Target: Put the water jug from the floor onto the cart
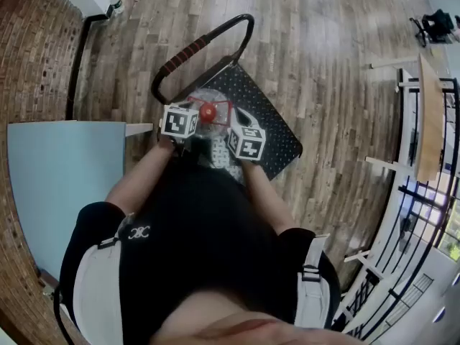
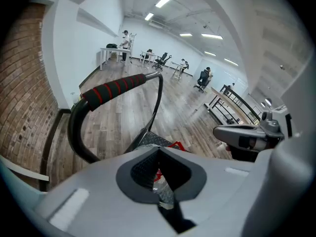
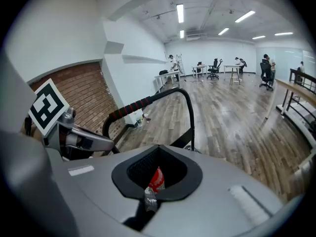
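Observation:
The water jug (image 1: 215,152) is clear plastic with a red cap (image 1: 208,111) and a thin red carrying handle. It hangs between my two grippers, over the near edge of the cart's black studded deck (image 1: 272,124). My left gripper (image 1: 188,132) is on its left side and my right gripper (image 1: 236,144) on its right. In the left gripper view the gripper (image 2: 159,154) is shut, with clear plastic (image 2: 165,195) and a bit of red pinched in the gap. In the right gripper view the gripper (image 3: 158,153) is shut too, with the red cap (image 3: 156,179) showing between the pads.
The cart's curved push bar (image 1: 188,52), wrapped in red and black grip, rises at the deck's far end. A light blue panel (image 1: 61,182) and a brick wall (image 1: 29,49) lie to the left. A metal railing (image 1: 424,200) and a wooden board (image 1: 430,113) are on the right. Desks and chairs (image 3: 217,69) stand far off.

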